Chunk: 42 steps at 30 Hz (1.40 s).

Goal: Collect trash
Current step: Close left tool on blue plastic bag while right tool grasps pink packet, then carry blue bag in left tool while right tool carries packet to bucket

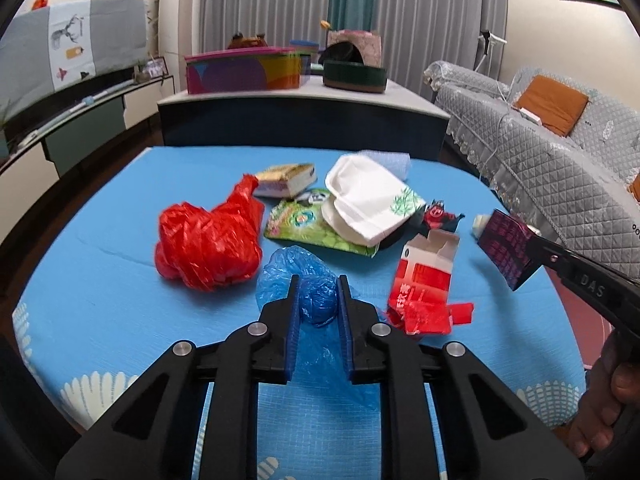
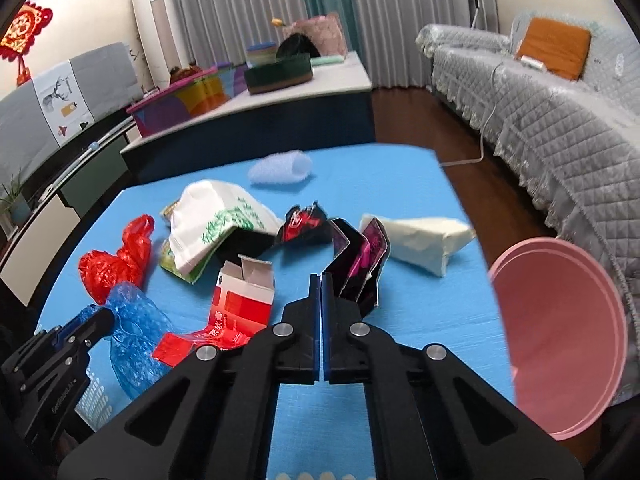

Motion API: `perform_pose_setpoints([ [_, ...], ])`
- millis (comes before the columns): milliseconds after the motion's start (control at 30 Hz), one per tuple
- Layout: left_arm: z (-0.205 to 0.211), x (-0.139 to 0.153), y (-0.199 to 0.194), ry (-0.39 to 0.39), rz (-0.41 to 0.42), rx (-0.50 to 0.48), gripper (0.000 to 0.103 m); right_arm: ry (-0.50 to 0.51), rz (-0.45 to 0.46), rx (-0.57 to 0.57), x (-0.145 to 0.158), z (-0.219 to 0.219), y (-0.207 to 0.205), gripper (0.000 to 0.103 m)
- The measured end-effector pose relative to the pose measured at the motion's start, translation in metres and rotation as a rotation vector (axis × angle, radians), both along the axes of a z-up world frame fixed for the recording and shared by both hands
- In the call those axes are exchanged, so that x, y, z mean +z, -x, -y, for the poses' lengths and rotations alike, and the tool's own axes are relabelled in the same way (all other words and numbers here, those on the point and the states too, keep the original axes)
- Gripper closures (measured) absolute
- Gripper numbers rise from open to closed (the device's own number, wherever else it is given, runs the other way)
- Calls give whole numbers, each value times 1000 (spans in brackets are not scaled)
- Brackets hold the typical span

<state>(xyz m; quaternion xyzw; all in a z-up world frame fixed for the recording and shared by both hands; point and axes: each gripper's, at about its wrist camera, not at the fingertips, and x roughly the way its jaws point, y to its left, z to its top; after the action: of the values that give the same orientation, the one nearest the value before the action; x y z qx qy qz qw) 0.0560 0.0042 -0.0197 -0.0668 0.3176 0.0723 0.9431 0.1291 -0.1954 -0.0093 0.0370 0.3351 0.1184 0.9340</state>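
- The left gripper (image 1: 318,300) is seen with its fingers pinching a crumpled blue plastic bag (image 1: 308,276) near the front edge of the worktop (image 1: 100,280), which is covered by a blue cloth.
- The right gripper (image 2: 322,288) has its fingers pressed together on the edge of a dark purple packet (image 2: 362,264); from the left wrist view the packet looks lifted clear of the cloth.
- The blue bag is thin and slippery, so it could probably slide out of the fingers, or only a fold may be caught and the rest left trailing.
- The packet is held by a thin edge only and could swing or drop if it is moved quickly.
- A torn red carton (image 1: 424,280) lies just beside the blue bag and could be dragged along or knocked.
- More trash waits mid-worktop: a red plastic bag (image 1: 208,240), a white food box (image 1: 368,204) and a green wrapper (image 1: 304,228).
- A pink bin (image 2: 560,340) stands past the right edge; its base is cut off.
- What lies under the white food box is hidden, and print on the packets cannot be read.
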Motion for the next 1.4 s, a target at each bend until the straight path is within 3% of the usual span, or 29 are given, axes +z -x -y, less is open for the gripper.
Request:
perform_pose_setpoints([
  [233,5,22,16,-4,69,0,86,14,69,-41,24,25,30,102],
  [700,59,65,32,21,140,-183,86,23,132,-173,51,95,69,102],
  [1133,148,80,-6,65,122,-399,86,73,106,-277,83,167,54,102],
  [1400,208,56,-43,23,74,-515,86,41,104,-354,67,202,42,102],
])
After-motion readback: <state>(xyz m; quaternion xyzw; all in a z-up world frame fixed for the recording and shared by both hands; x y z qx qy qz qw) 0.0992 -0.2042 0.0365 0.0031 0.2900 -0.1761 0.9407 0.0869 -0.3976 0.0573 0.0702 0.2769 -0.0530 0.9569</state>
